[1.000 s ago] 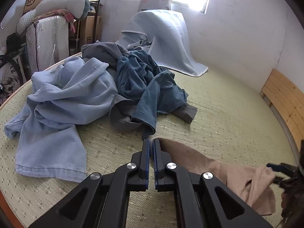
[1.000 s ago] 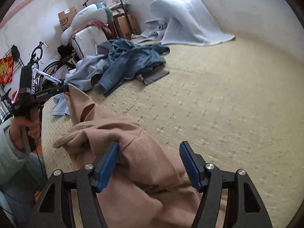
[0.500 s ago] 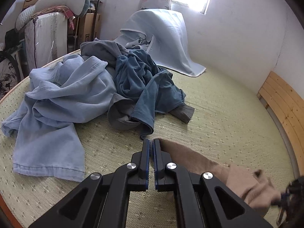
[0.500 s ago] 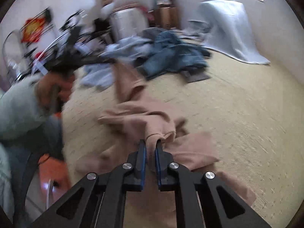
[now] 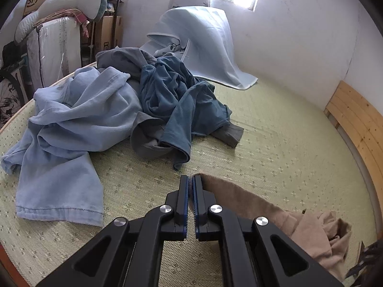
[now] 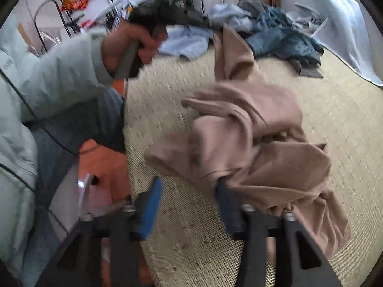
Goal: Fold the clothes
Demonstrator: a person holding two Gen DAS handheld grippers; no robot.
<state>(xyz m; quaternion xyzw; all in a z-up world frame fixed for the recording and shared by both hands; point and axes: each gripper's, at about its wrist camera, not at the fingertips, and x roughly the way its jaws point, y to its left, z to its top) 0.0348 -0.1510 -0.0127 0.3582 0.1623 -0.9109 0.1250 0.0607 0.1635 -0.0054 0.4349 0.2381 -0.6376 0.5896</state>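
A tan garment lies crumpled on the woven mat. My left gripper is shut on one edge of it and holds that corner raised above the mat. In the right wrist view the same tan garment stretches from the left gripper, gripped by a person's hand, down to a bunched heap. My right gripper has its jaws apart and opening. Only mat shows between them, and the tan cloth bunches against its right finger.
A pile of clothes sits further back on the mat: a light blue piece, a dark blue one and a grey one. A pale blanket drapes something by the wall. Wooden slats border the right side. A person's sleeve fills the left.
The right gripper shut on a fold of the tan garment half a second ago and has since let go and opened, shifting sideways and rolling. The left gripper kept its hold and stayed put.
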